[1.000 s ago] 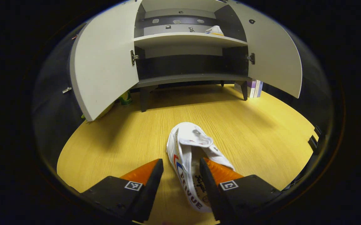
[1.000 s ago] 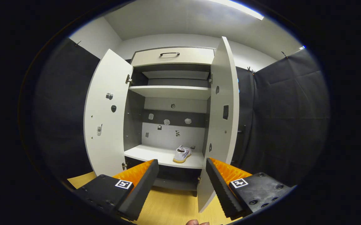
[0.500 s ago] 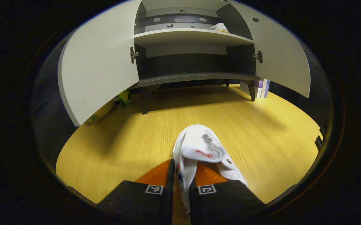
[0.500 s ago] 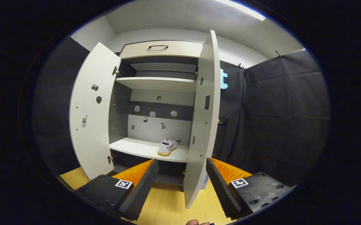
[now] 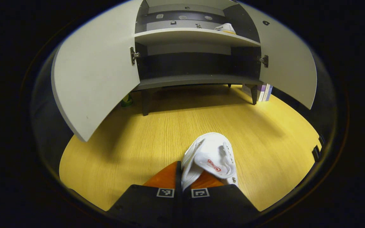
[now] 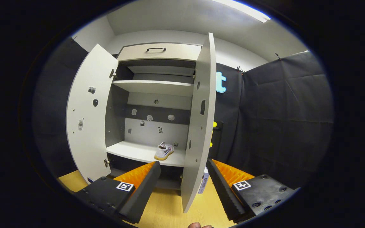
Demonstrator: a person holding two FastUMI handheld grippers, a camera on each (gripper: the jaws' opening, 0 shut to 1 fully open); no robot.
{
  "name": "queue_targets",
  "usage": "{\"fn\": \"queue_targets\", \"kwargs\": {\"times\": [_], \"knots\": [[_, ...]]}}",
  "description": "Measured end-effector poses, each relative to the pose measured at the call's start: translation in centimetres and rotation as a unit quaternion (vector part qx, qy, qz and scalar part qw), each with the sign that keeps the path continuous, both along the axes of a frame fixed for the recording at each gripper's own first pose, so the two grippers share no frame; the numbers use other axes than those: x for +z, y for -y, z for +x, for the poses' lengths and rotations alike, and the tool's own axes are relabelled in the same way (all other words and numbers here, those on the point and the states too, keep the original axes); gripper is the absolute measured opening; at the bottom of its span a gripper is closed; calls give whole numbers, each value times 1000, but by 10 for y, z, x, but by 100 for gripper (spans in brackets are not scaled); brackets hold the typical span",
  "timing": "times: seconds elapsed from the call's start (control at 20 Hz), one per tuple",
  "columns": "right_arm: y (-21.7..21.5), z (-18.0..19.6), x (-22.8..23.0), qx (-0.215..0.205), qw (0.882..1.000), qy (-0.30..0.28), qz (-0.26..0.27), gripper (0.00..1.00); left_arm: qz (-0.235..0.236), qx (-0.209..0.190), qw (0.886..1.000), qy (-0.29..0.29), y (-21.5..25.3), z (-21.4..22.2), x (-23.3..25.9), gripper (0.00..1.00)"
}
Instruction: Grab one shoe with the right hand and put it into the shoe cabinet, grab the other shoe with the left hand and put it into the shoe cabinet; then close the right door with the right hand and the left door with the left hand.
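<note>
In the left gripper view, a white canvas shoe (image 5: 212,156) hangs just above the wooden floor, its side wall pinched between the fingers of my left gripper (image 5: 182,177), which is shut on it. Ahead stands the shoe cabinet (image 5: 195,77) with both doors swung wide. A second white shoe (image 5: 224,28) rests at the right end of its middle shelf. In the right gripper view, that shoe (image 6: 163,151) sits on the shelf, and my right gripper (image 6: 182,177) is open and holds nothing. The edge of the right door (image 6: 198,126) lines up between its fingers, farther off.
The left door (image 5: 94,69) and right door (image 5: 288,63) jut out over the wooden floor (image 5: 170,126). Books (image 5: 263,91) lean by the cabinet's right leg and a green object (image 5: 126,100) lies under the left door. A drawer with a handle (image 6: 156,49) tops the cabinet.
My left gripper went from open around the shoe to shut on its side and lifted it slightly. The right gripper's view drifted rightward, bringing the right door's edge toward the centre.
</note>
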State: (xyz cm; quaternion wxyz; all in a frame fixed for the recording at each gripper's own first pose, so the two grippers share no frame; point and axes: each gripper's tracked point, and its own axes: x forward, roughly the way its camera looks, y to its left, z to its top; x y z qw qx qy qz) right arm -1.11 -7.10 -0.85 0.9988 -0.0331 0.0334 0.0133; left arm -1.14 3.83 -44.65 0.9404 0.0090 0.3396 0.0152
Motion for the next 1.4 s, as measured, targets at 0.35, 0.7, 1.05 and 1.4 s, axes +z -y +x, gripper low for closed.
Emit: {"fn": "queue_targets", "kwargs": {"times": [0.35,0.7,1.05,1.4], "knots": [[15,-1,17,2,1000,15,20,98,-8,20,999,41,7,24,105,5],[47,3,20,1,999,20,46,98,-45,74,995,39,13,68,209,5],[89,2,12,-13,998,13,54,98,-34,112,990,80,1,153,305,5],[138,1,0,-47,997,3,62,98,-35,159,983,87,-26,263,350,5]]}}
